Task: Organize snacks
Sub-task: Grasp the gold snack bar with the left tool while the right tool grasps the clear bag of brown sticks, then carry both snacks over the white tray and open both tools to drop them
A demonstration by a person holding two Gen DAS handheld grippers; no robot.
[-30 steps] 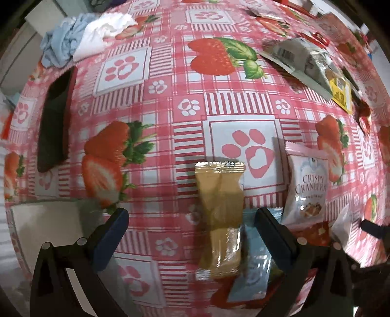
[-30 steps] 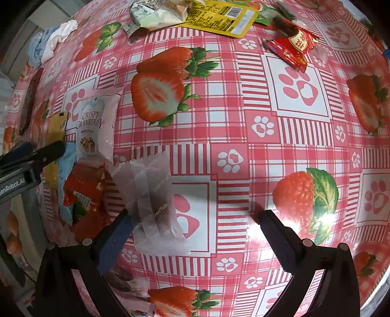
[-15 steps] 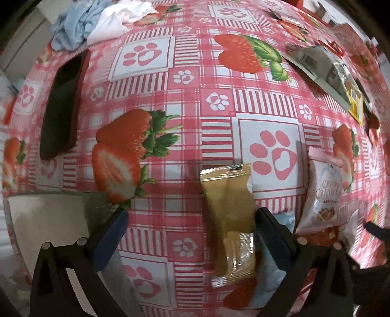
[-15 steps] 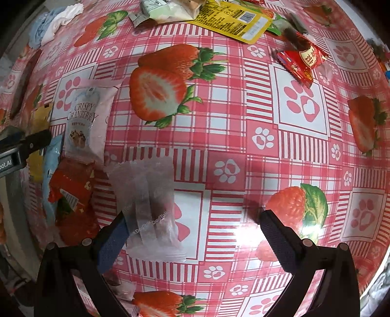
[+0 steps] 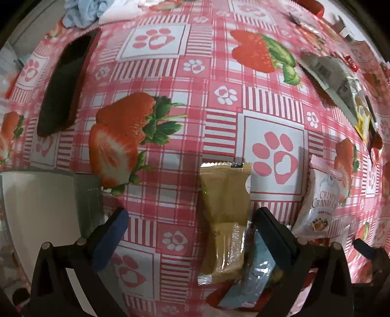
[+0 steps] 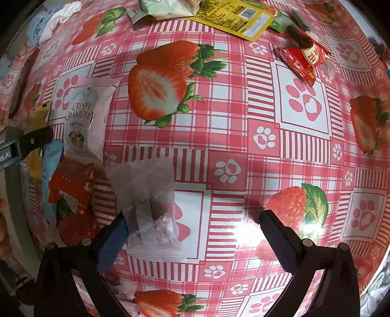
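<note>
Both grippers have drawn back toward the table's near edge over the past second, so the snack row sits lower in each view. Left gripper point(image 5: 190, 226) hangs wide open and empty, its right finger over the blue pack point(image 5: 253, 275), the tan bar point(image 5: 225, 219) lying between its fingers. Right gripper point(image 6: 195, 229) is equally wide and empty, its left finger beside the clear pouch point(image 6: 151, 209). That pouch closes a row along the near-left edge: tan bar, blue pack, red packet point(image 6: 73, 192) and cranberry bag point(image 6: 84, 117). More snacks wait at the far edge, among them a yellow pack point(image 6: 234, 17) and a red wrapper point(image 6: 304, 61). Next likely comes a reach across for one of these; pinching a crimped seam rather than the puffy middle should keep slippery film from sliding. All wrappers are flat, glossy pillow packs; the tablecloth point(image 6: 243, 122) is smooth, shiny vinyl printed with strawberries and paws.
</note>
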